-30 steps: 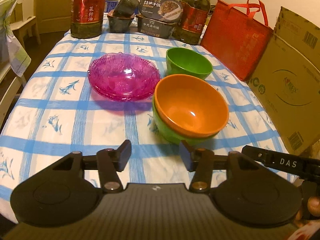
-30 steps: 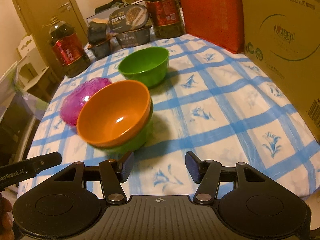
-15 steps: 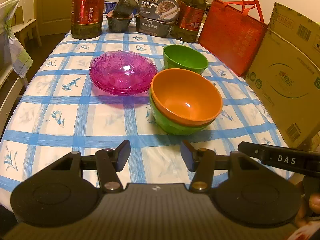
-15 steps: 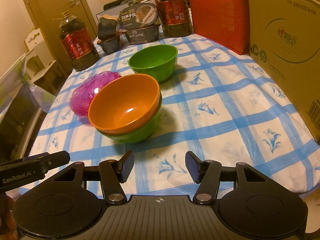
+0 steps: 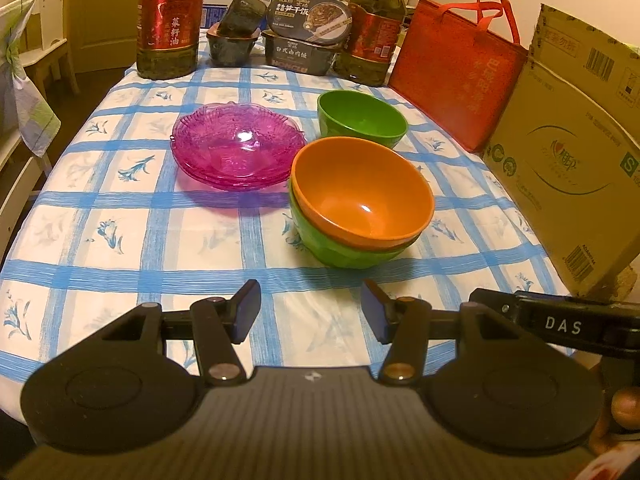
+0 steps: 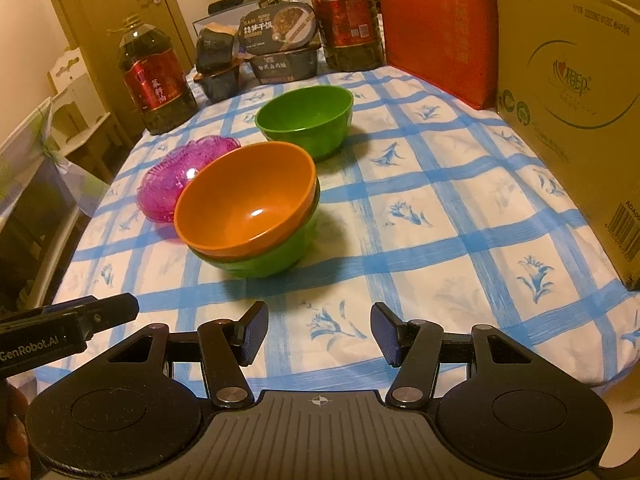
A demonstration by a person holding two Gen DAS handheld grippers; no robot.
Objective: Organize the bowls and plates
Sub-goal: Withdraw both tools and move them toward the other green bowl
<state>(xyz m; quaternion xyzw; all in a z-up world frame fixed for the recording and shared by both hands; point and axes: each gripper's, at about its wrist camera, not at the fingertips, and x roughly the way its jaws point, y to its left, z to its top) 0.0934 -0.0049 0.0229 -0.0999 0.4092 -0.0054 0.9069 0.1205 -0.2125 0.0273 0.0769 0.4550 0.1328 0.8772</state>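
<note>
An orange bowl (image 5: 360,192) (image 6: 248,196) sits nested in a green bowl (image 5: 344,250) (image 6: 272,256) near the middle of the checked tablecloth. A second green bowl (image 5: 360,120) (image 6: 308,116) stands alone behind them. Stacked pink glass plates (image 5: 236,148) (image 6: 172,176) lie to their left. My left gripper (image 5: 310,310) hangs open over the near table edge, short of the nested bowls, with nothing between its fingers. My right gripper (image 6: 318,330) is open too, empty, just right of the nested bowls and nearer than them.
Two large oil bottles (image 5: 170,20) (image 5: 374,36), black food containers (image 5: 304,36) and a red bag (image 5: 456,68) line the far edge. A big cardboard box (image 5: 572,152) stands along the right side. A white chair (image 5: 24,60) is at left.
Both grippers have drawn back from the bowls, which now look farther off and more centred. The bowls and plates have not moved. The jaws stay as wide as before.
</note>
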